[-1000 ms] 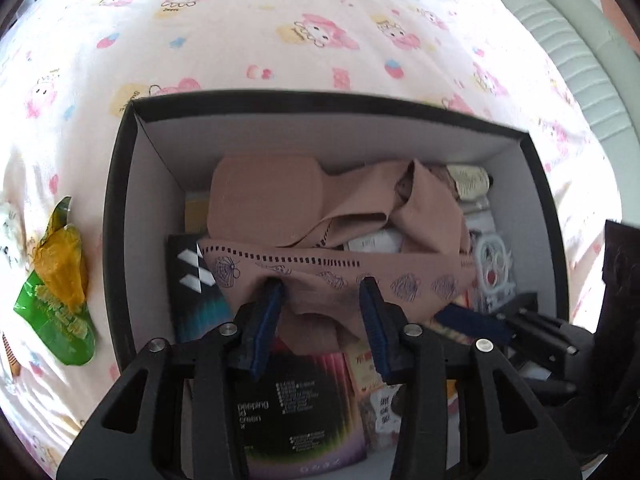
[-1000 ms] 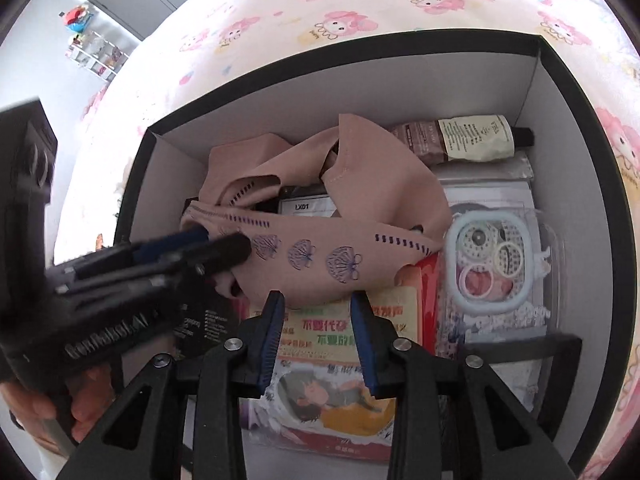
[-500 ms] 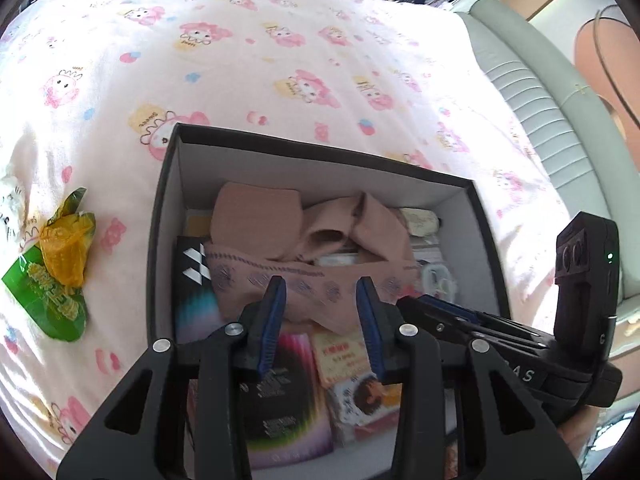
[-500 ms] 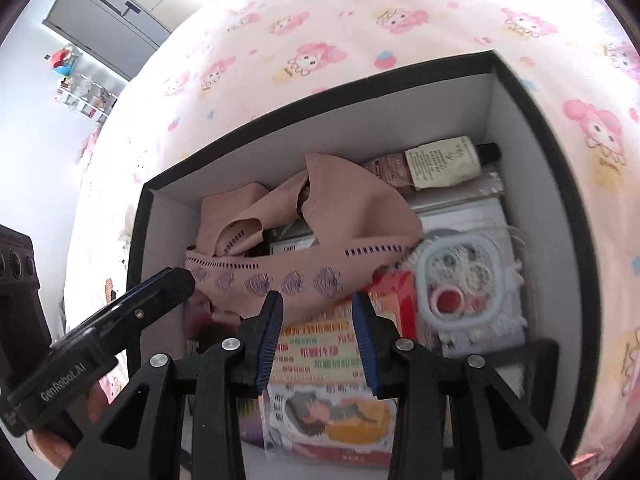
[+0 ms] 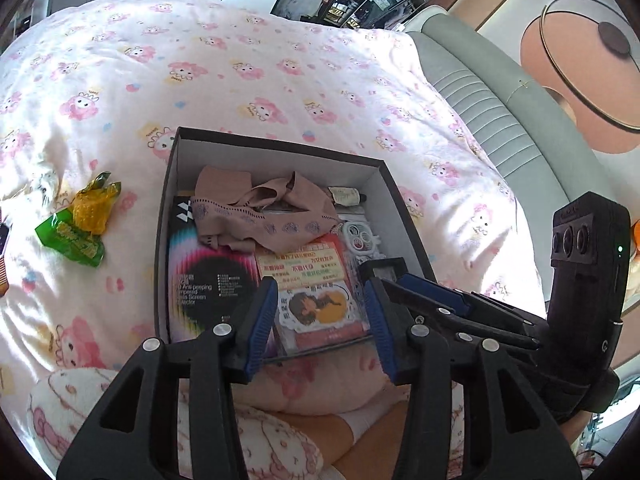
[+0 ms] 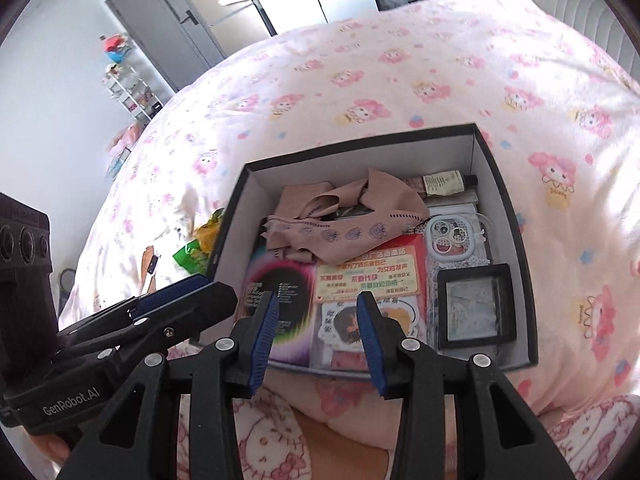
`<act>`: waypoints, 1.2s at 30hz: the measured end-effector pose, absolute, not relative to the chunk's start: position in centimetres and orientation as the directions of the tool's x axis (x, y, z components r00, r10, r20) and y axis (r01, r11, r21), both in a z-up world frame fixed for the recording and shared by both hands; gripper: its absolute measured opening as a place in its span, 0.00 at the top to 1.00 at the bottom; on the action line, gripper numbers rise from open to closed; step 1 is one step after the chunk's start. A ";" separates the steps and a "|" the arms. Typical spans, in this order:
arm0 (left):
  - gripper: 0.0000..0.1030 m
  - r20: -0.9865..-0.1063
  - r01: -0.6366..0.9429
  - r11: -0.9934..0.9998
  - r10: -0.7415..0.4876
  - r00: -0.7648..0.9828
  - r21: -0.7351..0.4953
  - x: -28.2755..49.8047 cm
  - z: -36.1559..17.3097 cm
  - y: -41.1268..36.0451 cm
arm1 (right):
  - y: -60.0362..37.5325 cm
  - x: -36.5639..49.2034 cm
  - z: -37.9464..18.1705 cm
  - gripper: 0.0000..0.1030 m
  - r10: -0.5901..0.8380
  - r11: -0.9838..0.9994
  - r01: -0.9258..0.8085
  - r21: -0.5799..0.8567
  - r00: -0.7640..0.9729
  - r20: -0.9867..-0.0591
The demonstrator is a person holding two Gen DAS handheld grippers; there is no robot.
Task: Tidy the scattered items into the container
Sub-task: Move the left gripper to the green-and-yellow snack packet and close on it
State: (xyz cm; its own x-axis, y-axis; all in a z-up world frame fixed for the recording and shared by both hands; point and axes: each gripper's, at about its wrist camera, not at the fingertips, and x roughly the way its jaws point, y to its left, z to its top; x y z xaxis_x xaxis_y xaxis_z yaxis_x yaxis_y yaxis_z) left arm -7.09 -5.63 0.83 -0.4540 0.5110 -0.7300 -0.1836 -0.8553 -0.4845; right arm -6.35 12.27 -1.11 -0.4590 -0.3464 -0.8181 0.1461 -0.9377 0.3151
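Left wrist view: the left gripper (image 5: 322,324) hangs above the near edge of the black box (image 5: 166,216), its blue-padded jaws opening, with nothing between them. The box sits on a pink cartoon-print bedspread (image 5: 256,80). Inside, a tan undergarment (image 5: 264,216) lies crumpled toward twelve o'clock, draped over a dark screen-protector package (image 5: 208,284) at nine o'clock and a red-and-yellow printed packet (image 5: 312,276) at the centre. A small brown bottle (image 5: 346,197) lies at one o'clock against the far wall, and a pale phone case (image 5: 360,236) sits at three o'clock. Outside the box at nine o'clock, a green-and-yellow snack wrapper (image 5: 78,220) rests on the bedspread. The right gripper (image 5: 432,300) shows at three o'clock over the box's right rim.

Right wrist view: the right gripper (image 6: 318,334) is likewise above the near wall of the box (image 6: 504,208), jaws opening and empty. The undergarment (image 6: 340,220) lies at twelve o'clock, the bottle (image 6: 440,182) at one o'clock, the phone case (image 6: 450,236) beside it, and a black-framed square case (image 6: 474,308) at three o'clock. The left gripper (image 6: 176,300) enters at nine o'clock, near the wrapper (image 6: 198,248).
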 end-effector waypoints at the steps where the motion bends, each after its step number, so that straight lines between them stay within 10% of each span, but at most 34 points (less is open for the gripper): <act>1: 0.55 -0.728 -0.181 -0.856 0.509 -0.459 -0.484 -6.4 1.2 -6.1 | 11.7 -5.8 -0.8 0.64 -0.347 -0.938 0.160 0.308 -0.467 -0.813; 16: 0.55 -0.715 -0.039 -0.860 0.447 -0.537 -0.509 -2.7 0.1 -15.9 | 1.5 -3.8 -0.5 0.64 -0.388 -0.896 0.376 0.234 -0.410 -0.825; 36: 0.56 -0.783 0.430 -0.658 0.467 -0.411 -0.618 -13.1 -14.7 -30.6 | -12.0 -14.9 -10.7 0.63 -0.360 -0.868 0.425 0.258 -0.178 -0.916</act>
State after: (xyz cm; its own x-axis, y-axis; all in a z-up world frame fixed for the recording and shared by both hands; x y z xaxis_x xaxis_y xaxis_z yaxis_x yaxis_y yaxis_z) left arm -13.14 -30.62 -14.65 -0.4107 0.4665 -0.7834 0.4301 -0.6585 -0.6176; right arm -14.88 -12.05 -10.69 -0.1779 -0.3596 -0.9160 0.4247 -0.8678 0.2582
